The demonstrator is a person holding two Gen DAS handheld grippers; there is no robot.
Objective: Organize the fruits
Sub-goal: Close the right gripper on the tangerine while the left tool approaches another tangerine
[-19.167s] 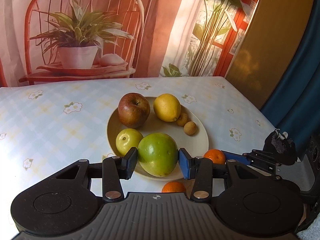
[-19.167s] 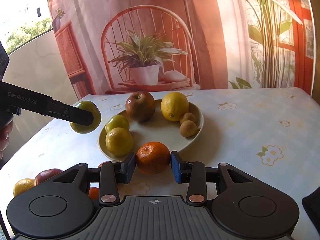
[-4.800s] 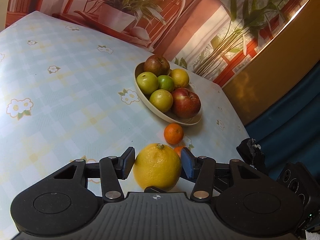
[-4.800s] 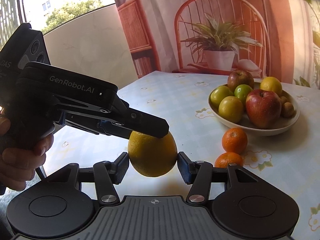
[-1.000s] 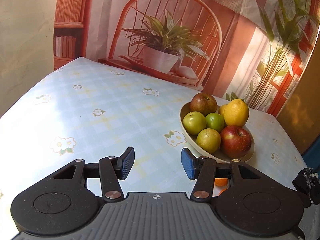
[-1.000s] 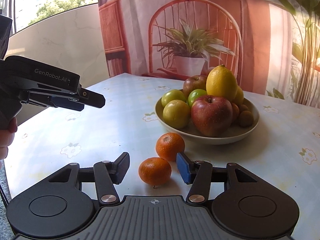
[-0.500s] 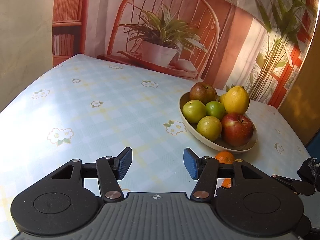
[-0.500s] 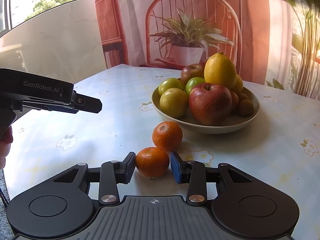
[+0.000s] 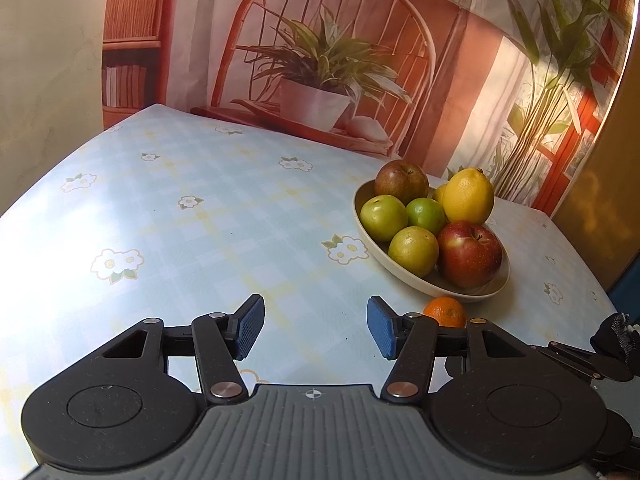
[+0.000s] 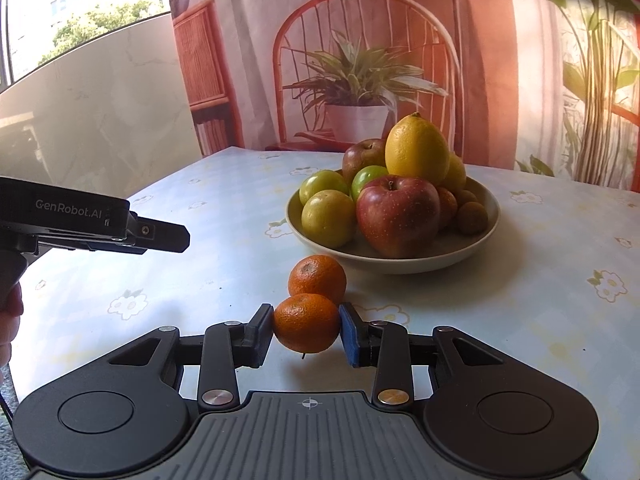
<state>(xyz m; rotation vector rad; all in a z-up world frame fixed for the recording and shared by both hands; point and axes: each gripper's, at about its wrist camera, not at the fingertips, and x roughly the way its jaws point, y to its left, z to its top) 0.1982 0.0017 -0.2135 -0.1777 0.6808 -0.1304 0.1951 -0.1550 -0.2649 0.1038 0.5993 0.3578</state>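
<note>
My right gripper (image 10: pixel 306 333) is shut on a small tangerine (image 10: pixel 306 320), both pads pressing its sides just above the tablecloth. A second tangerine (image 10: pixel 317 276) lies right behind it, in front of the cream bowl (image 10: pixel 420 264). The bowl holds a lemon (image 10: pixel 417 151) on top, a red apple (image 10: pixel 396 216), green fruits and small brown ones. My left gripper (image 9: pixel 314 326) is open over bare tablecloth with nothing between its pads. It also shows from the side as the left gripper (image 10: pixel 160 236). In the left wrist view one tangerine (image 9: pixel 445 312) peeks out behind the right finger, near the bowl (image 9: pixel 400 276).
The table wears a light blue flowered cloth (image 9: pixel 180 220). A printed backdrop with a chair and plant (image 10: pixel 360 80) hangs along its far edge. A person's hand (image 10: pixel 10 320) holds the left gripper at the left. The table's right edge (image 9: pixel 592 280) runs close to the bowl.
The right jaws have come together on the near tangerine, which stood free between them a second ago. The left jaws stand slightly wider apart.
</note>
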